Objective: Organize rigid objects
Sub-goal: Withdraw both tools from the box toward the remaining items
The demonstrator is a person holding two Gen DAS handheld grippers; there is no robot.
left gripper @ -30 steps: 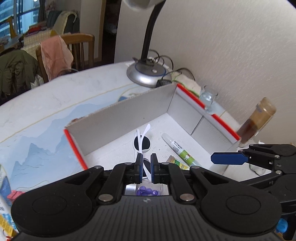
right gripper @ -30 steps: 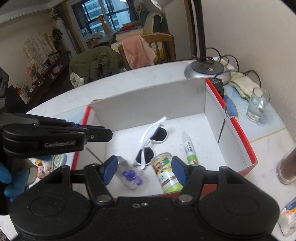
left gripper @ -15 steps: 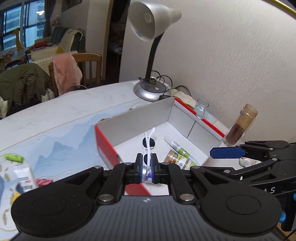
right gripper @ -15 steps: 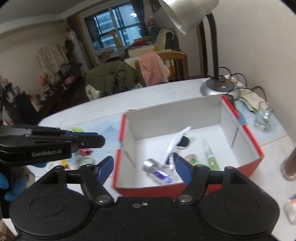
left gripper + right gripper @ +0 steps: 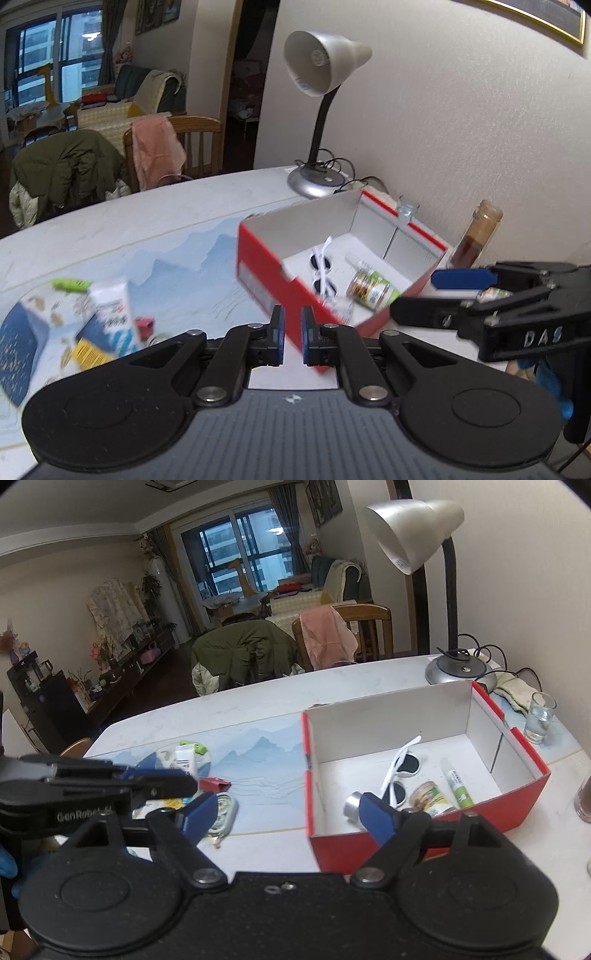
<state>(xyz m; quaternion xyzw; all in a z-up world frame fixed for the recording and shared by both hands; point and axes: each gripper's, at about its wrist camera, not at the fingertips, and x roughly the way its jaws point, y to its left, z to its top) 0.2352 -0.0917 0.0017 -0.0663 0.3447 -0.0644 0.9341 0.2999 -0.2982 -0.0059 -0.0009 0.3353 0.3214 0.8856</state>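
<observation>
On the pale table [image 5: 258, 701] with its blue mountain-print mat sits the red cardboard box with white inside [image 5: 524, 786], its long side running toward the wall lamp [image 5: 413, 528]. In it lie white-framed sunglasses [image 5: 400, 771], folded arm tilted up, a green-and-white tube [image 5: 456, 782] pointing to the far wall, a green-labelled jar [image 5: 432, 799] on its side and a clear metal-capped vial [image 5: 352, 806]. My right gripper [image 5: 288, 814], tilted downward before the box's near wall, has just been opening, nothing between its jaws; my left gripper [image 5: 291, 332] is closed and empty.
</observation>
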